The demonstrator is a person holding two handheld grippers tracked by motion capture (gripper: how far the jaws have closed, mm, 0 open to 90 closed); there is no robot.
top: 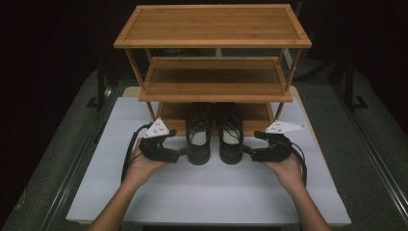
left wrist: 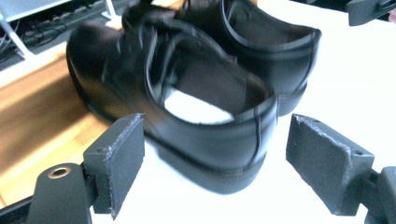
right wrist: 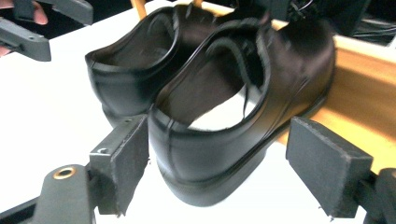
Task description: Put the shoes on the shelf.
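Jaws stand apart around two glossy black lace-up shoes [top: 214, 137]

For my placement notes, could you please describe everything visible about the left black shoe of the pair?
The left black shoe is a glossy, leather-looking lace-up with a thick dark sole and a pale insole patch at the heel. It stands upright, toe tucked onto the wooden rack's lowest shelf, heel out over the white table, side by side with the right black shoe. The left hand-held gripper sits at its heel, jaws open, pads apart from it.
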